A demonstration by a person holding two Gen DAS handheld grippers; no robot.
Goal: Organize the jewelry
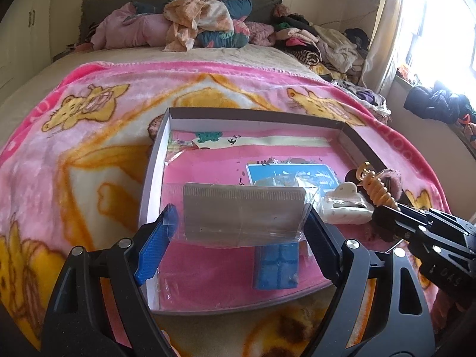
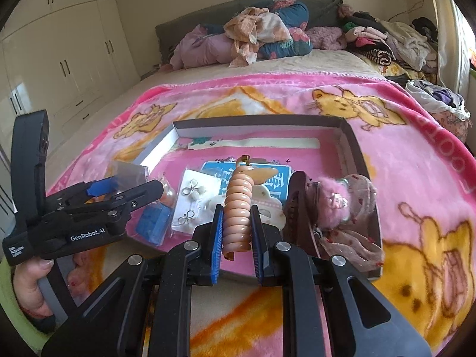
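Note:
A shallow box with a pink printed lining lies on the bed; it also shows in the right wrist view. My left gripper is shut on a clear bag holding a grey card, held over the box. My right gripper is shut on a peach spiral hair tie, also seen in the left wrist view, above the box's right part. In the box lie an earring card, a blue block, a white hair clip and a pink fluffy hair piece.
The box sits on a pink cartoon blanket covering the bed. Piles of clothes and bedding lie at the headboard and far right. Cream wardrobes stand left; a bright window is right.

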